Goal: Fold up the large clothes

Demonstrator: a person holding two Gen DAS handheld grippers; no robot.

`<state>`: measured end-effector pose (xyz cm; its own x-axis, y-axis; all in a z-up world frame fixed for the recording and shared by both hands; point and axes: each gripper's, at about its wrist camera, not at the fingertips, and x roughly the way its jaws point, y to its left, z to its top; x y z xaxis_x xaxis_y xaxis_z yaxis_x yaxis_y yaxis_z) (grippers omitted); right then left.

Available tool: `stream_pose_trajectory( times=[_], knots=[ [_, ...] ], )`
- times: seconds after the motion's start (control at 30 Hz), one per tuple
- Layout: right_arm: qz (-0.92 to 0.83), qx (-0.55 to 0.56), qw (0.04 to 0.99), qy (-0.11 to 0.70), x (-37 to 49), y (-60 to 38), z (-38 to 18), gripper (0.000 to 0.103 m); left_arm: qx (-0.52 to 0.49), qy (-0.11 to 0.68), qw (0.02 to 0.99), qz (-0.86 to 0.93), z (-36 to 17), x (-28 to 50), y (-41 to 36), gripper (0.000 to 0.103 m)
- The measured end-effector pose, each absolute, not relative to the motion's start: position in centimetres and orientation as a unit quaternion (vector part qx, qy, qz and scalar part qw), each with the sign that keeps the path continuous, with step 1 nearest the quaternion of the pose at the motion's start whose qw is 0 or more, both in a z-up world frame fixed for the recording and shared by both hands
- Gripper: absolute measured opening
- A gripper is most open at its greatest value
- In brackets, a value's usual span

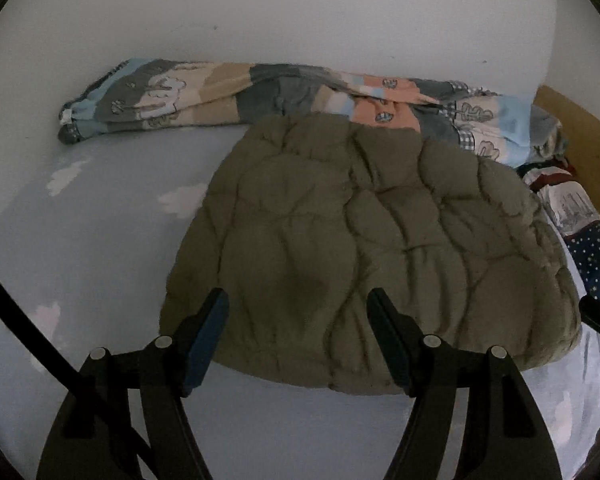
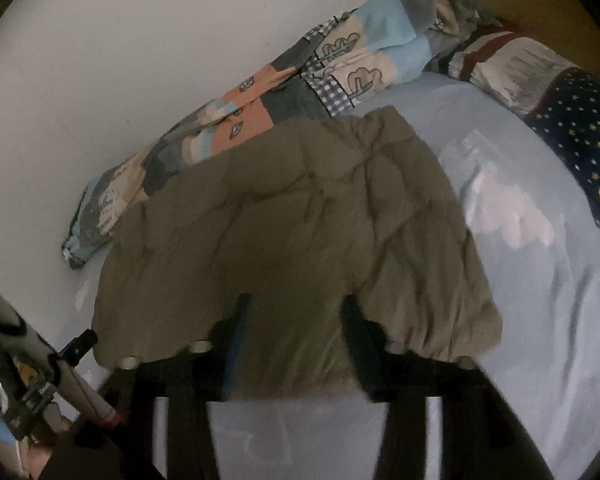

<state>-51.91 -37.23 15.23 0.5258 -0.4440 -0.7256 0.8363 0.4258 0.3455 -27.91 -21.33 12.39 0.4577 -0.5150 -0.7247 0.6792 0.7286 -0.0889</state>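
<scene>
I see the puffy olive-green quilted jacket lying folded on the pale blue cloud-print bedsheet, its far edge against the rolled patchwork quilt along the white wall. My left gripper stands wide over the jacket's near hem, nothing between its blue pads. My right gripper is narrower, its fingers over the near hem; the blur keeps me from telling whether they pinch fabric.
</scene>
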Motion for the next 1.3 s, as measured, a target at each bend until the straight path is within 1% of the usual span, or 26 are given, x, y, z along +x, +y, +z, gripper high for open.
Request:
stream_pose_trajectory(
  times=[0.17, 0.23, 0.37, 0.5, 0.63, 0.73, 0.83, 0.97, 1.03, 1.17, 1.23, 1.3],
  knots=[
    [-0.43, 0.32, 0.798, 0.276, -50.1, -37.4, 13.7, 0.038, 0.122, 0.404, 0.839, -0.343, 10.1, -25.8, -22.6, 0.071],
    [-0.446, 0.31, 0.787, 0.292, -49.7, -38.6, 12.5, 0.038, 0.135, 0.43, 0.827, -0.335, 8.7, -24.9, -23.3, 0.073],
    [-0.431, 0.353, 0.763, 0.326, -49.2, -41.4, 9.2, 0.038, 0.144, 0.46, 0.814, -0.325, 7.4, -24.2, -24.1, 0.078],
    [-0.422, 0.367, 0.753, 0.345, -48.7, -42.8, 7.2, 0.038, 0.148, 0.463, 0.814, -0.318, 7.6, -24.3, -24.4, 0.078],
    [-0.413, 0.389, 0.75, 0.341, -49.3, -43.5, 7.7, 0.038, 0.111, 0.435, 0.826, -0.34, 10.5, -25.3, -23.6, 0.078],
    [-0.424, 0.391, 0.76, 0.299, -50.8, -43.4, 10.4, 0.038, 0.091, 0.41, 0.847, -0.325, 11.9, -25.0, -22.8, 0.078],
    [-0.459, 0.37, 0.757, 0.283, -52.6, -43.9, 12.1, 0.038, 0.067, 0.43, 0.846, -0.307, 11.1, -23.5, -22.0, 0.078],
    [-0.476, 0.399, 0.727, 0.293, -54.1, -44.7, 10.5, 0.038, 0.082, 0.479, 0.828, -0.28, 8.2, -22.0, -22.1, 0.078],
    [-0.469, 0.428, 0.713, 0.297, -54.3, -45.2, 9.3, 0.038, 0.095, 0.478, 0.828, -0.278, 7.9, -22.1, -22.5, 0.079],
    [-0.463, 0.438, 0.706, 0.309, -53.8, -45.9, 8.4, 0.04, 0.087, 0.478, 0.828, -0.28, 8.7, -21.9, -22.1, 0.079],
    [-0.463, 0.438, 0.705, 0.311, -53.8, -45.5, 8.6, 0.041, 0.072, 0.461, 0.84, -0.276, 9.9, -21.9, -21.4, 0.079],
    [-0.472, 0.444, 0.707, 0.283, -54.7, -45.2, 9.7, 0.041, 0.06, 0.441, 0.852, -0.275, 11.2, -22.0, -20.8, 0.079]
  ],
)
